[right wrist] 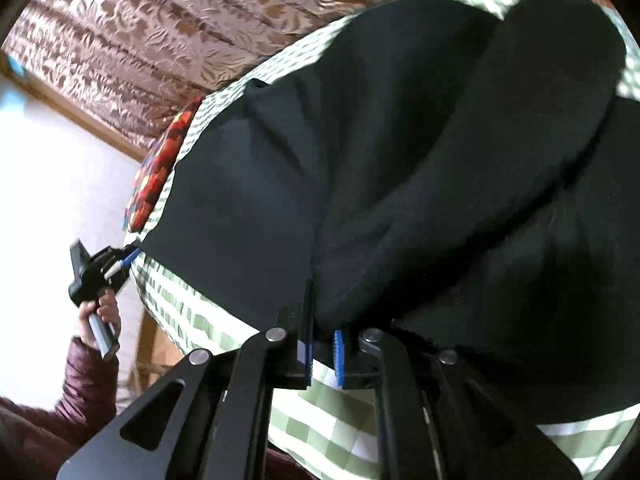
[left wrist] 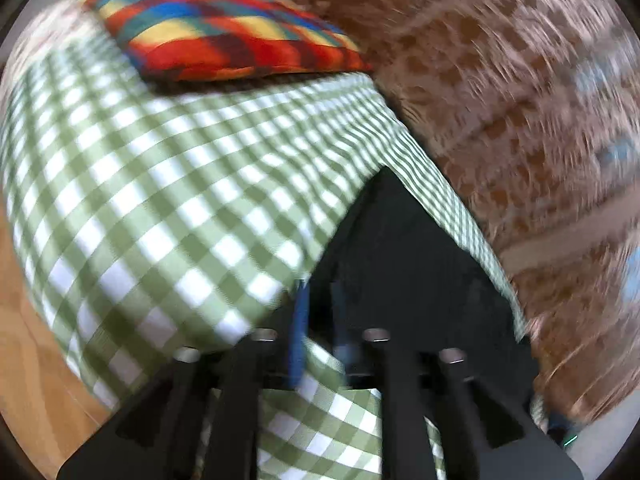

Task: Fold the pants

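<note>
- Black pants (right wrist: pixel 400 152) are spread on the checked cloth (left wrist: pixel 160 184).
- Their near edge is pinched by the right gripper (right wrist: pixel 322 344).
- The left gripper (left wrist: pixel 320 320) is part open, empty.
- Judged step: folding over; both corners must be carried together.

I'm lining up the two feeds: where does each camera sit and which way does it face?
Left wrist: on the left tongs, looking down across the green checked cloth toward the colourful pillow; only its fingers show.
Right wrist: on the right tongs, facing the black pants; left hand and sleeve visible.
Shared: cloth, pants, pillow, brown curtain.
</note>
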Action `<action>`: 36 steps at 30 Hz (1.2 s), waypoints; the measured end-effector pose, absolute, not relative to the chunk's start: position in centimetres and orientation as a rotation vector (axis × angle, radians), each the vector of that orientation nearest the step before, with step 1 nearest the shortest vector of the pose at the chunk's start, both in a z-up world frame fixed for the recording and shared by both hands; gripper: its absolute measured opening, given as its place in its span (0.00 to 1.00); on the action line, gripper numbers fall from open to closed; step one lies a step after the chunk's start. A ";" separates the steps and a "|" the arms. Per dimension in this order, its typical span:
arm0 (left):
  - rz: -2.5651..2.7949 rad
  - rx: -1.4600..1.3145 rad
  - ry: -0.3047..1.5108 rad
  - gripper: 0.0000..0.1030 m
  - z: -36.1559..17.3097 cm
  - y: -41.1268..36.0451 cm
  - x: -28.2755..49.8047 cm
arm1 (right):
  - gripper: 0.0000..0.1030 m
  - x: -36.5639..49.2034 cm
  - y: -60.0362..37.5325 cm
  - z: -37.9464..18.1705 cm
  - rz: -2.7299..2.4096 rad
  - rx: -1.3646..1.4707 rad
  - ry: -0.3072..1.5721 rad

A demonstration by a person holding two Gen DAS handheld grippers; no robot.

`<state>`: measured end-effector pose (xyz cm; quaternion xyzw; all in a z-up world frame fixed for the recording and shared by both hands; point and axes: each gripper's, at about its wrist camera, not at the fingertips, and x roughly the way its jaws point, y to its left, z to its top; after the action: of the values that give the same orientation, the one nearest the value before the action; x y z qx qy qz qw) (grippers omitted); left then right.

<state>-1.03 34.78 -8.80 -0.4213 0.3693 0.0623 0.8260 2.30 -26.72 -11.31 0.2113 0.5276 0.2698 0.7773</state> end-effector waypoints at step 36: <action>-0.801 -0.125 0.913 0.48 -2.8 -0.7 5.8 | 0.64 29.3 -38.8 -10.6 -0.148 0.186 1.227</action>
<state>5.80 -0.69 -2.84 -0.0589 0.4289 -0.3763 0.8192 29.26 -38.84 -10.63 0.0870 0.5745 -0.0691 0.8109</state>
